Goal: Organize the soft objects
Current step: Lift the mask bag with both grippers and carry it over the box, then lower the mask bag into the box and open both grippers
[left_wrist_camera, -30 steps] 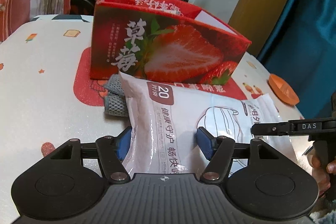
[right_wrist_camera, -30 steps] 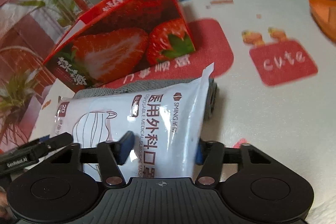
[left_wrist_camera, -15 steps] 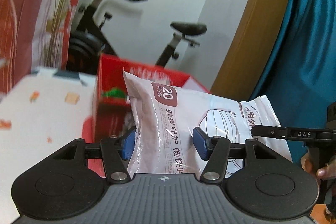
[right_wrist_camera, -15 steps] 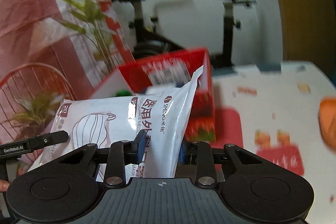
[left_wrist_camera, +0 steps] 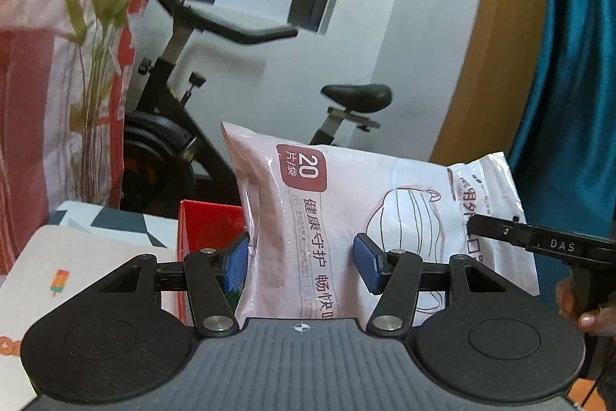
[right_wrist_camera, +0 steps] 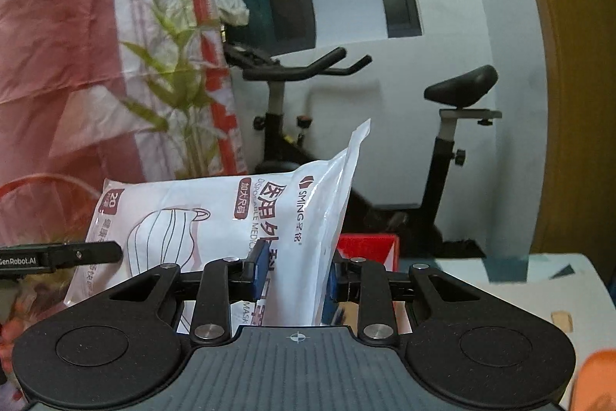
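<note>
Lifting the mask packet (left_wrist_camera: pixel 346 218) clear above the red box (left_wrist_camera: pixel 208 226)

Held in both tongs, left tongs (left_wrist_camera: pixel 302 257) and right tongs (right_wrist_camera: pixel 294 270) clamped at opposite ends, probably keeping the limp bag level.

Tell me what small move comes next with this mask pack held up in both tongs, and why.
Probably carry the mask pack forward and lower it into the red box: both the left tongs and right tongs grip it, lifted above the box's open top.

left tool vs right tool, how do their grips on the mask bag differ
The left tool spans the mask bag at its end with the 20 label, pads wide apart. The right tool pinches the logo end, pads much closer, bunching the plastic. Both are shut on the bag, held above the red box.
</note>
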Action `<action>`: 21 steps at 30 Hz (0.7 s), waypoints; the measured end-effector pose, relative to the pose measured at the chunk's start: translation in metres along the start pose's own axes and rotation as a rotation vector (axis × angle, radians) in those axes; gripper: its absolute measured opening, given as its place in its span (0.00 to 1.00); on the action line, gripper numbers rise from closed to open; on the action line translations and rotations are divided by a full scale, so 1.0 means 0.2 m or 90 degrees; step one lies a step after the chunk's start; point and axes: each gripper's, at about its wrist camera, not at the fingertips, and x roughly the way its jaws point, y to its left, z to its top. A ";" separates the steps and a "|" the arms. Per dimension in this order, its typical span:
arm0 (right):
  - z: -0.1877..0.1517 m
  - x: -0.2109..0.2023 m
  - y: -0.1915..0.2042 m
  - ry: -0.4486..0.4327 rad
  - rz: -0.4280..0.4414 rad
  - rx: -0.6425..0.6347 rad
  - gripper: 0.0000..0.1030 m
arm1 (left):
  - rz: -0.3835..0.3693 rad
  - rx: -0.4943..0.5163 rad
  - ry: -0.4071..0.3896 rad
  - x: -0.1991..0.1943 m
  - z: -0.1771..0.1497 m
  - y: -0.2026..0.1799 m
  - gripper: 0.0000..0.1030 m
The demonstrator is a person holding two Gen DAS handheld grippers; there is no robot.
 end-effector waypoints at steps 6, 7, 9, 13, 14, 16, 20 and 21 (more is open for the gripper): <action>0.01 0.25 -0.08 0.029 -0.020 0.017 0.25 | 0.020 -0.038 0.051 0.23 0.02 0.10 0.58; 0.00 0.28 -0.10 0.037 -0.022 0.020 0.25 | 0.023 -0.040 0.062 0.26 0.02 0.12 0.59; -0.02 0.35 -0.13 0.053 -0.024 0.027 0.25 | 0.031 -0.034 0.086 0.30 0.00 0.13 0.59; -0.09 0.44 -0.18 0.079 -0.019 0.050 0.23 | 0.048 -0.018 0.129 0.37 -0.03 0.17 0.59; -0.12 0.46 -0.20 0.087 -0.018 0.057 0.22 | 0.052 -0.014 0.139 0.38 -0.04 0.17 0.59; -0.15 0.49 -0.22 0.098 -0.018 0.070 0.20 | 0.067 0.001 0.157 0.41 -0.04 0.19 0.59; -0.21 0.53 -0.21 0.114 -0.013 0.063 0.11 | 0.080 0.020 0.173 0.42 -0.05 0.20 0.59; -0.21 0.53 -0.20 0.114 -0.015 0.054 0.11 | 0.077 0.019 0.174 0.42 -0.05 0.21 0.59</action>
